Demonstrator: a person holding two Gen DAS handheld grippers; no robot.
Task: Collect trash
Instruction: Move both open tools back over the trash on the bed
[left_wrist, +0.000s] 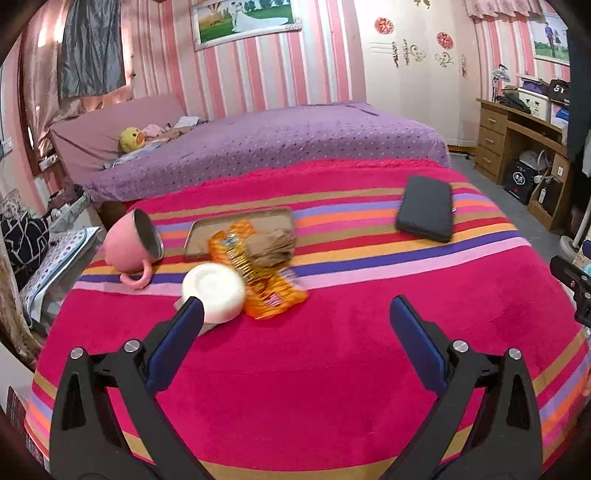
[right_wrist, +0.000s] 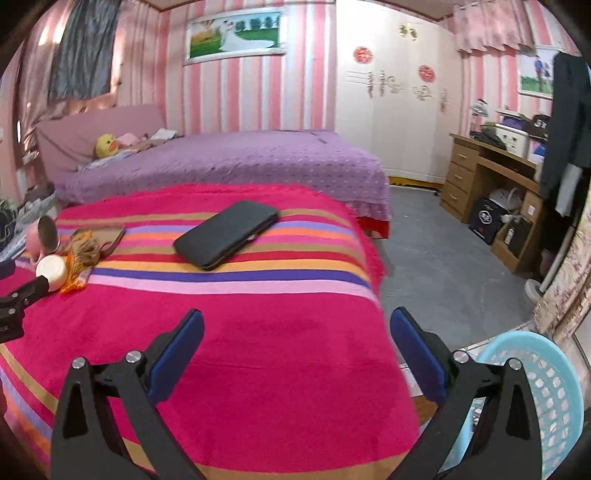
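The left gripper is spread wide and holds nothing, hovering low over the striped pink blanket, with its left finger just in front of an overturned white bowl. Touching that bowl on its right lies the likeliest piece of trash, an orange snack wrapper, crumpled and partly blurred; a brown crumpled wad sits on or against it, though the blur makes it hard to tell whether this is paper or cloth. Behind them is a flat tray, and to the left a pink mug lies on its side. A black case rests well apart to the right. The right gripper is likewise wide and empty, over the near edge of the blanket, with the light blue basket on the floor just beside it, probably the place for the trash. To do this step well, the left gripper should shift right and forward so the wrapper, not the bowl, sits between the jaws, come down on the wrapper's free near corner, and pinch firmly, since thin foil slips. Lifting slowly should keep the wad and bowl from being dragged along.
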